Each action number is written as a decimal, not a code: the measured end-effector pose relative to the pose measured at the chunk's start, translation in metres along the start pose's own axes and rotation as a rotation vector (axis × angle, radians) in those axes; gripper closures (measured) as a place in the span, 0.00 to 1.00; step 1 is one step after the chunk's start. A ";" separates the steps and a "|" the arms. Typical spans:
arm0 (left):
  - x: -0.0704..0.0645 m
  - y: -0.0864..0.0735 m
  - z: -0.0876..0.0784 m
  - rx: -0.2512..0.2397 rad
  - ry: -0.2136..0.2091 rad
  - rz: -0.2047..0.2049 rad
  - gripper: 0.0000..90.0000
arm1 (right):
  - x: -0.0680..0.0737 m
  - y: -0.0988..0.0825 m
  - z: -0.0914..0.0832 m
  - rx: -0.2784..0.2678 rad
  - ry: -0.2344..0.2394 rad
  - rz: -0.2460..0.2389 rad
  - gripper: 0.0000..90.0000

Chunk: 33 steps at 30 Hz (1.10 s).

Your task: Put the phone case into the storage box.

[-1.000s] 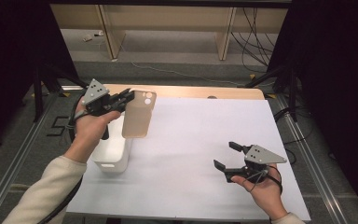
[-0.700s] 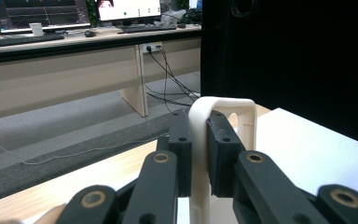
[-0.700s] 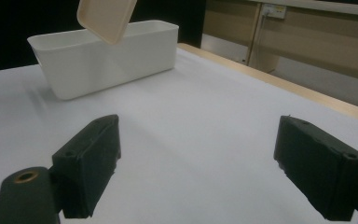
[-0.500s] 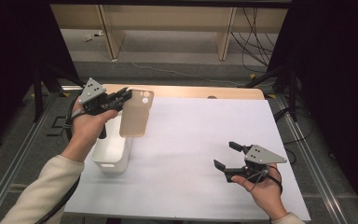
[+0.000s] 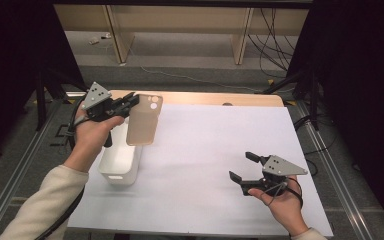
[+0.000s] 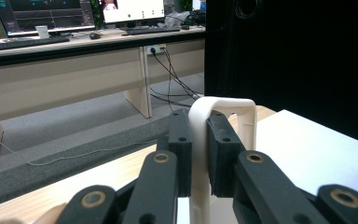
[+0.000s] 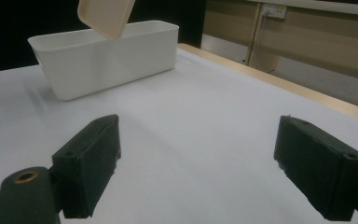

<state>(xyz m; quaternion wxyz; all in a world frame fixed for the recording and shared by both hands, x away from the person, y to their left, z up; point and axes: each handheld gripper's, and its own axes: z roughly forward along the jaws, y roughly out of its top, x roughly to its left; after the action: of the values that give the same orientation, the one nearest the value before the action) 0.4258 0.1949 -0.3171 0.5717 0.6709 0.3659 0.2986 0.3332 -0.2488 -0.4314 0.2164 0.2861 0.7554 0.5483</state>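
Beige phone case point(image 5: 143, 122), white bin point(image 5: 120, 162), black tool point(image 5: 245, 168), white table cover point(image 5: 205, 150).

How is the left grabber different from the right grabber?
The left gripper is shut on the beige phone case, while the right gripper is open and holds nothing. The left gripper is held up above the white bin, while the right gripper is low over the white sheet. Both have black jaws and a grey plate on top.

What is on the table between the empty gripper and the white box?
Nothing: bare white sheet lies between the right gripper and the white box, seen in the right gripper view and the high view.
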 end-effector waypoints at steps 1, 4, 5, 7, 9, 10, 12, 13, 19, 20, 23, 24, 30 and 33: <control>0.001 0.000 0.000 0.001 0.001 0.001 0.91 | 0.000 0.000 0.000 0.000 0.000 0.000 0.18; 0.003 0.000 0.000 0.004 0.006 0.006 0.91 | 0.000 0.000 0.000 -0.001 0.001 0.001 0.18; 0.004 0.000 0.000 0.001 0.005 0.006 0.91 | 0.000 0.000 0.000 0.002 0.004 0.001 0.18; 0.004 0.000 0.000 0.002 0.006 0.004 0.91 | -0.001 0.000 0.002 -0.023 0.003 -0.017 0.18; 0.005 0.000 0.000 0.001 0.008 0.006 0.91 | -0.002 0.000 0.002 -0.026 0.005 -0.019 0.18; 0.006 0.000 0.000 0.000 0.008 0.004 0.91 | -0.001 0.000 0.002 -0.025 0.006 -0.018 0.18; 0.007 0.000 0.000 0.000 0.010 0.003 0.91 | -0.001 -0.001 0.002 -0.025 0.006 -0.017 0.18; 0.007 0.000 0.000 -0.002 0.010 0.002 0.91 | -0.001 -0.001 0.002 -0.024 0.006 -0.016 0.18; 0.009 0.000 -0.001 -0.008 0.014 0.000 0.91 | 0.000 -0.001 0.001 -0.006 0.010 0.003 0.18; 0.009 0.000 -0.001 -0.009 0.013 -0.002 0.91 | 0.000 -0.001 0.001 -0.012 0.013 0.005 0.18; 0.010 0.001 -0.001 -0.010 0.015 -0.003 0.91 | -0.001 0.000 0.001 -0.008 0.000 -0.013 0.18; 0.011 0.001 -0.001 -0.008 0.016 0.002 0.91 | 0.000 0.000 0.000 0.001 0.004 -0.002 0.18; 0.013 0.002 -0.003 -0.005 0.017 0.011 0.91 | 0.000 0.000 0.001 0.001 0.002 -0.005 0.18; 0.014 0.002 -0.003 -0.006 0.019 0.009 0.91 | 0.000 0.000 0.001 0.000 0.001 -0.005 0.18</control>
<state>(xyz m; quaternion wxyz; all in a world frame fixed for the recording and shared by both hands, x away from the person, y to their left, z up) 0.4316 0.2077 -0.3145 0.5687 0.6680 0.3674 0.3089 0.3339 -0.2479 -0.4318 0.2173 0.2837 0.7564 0.5478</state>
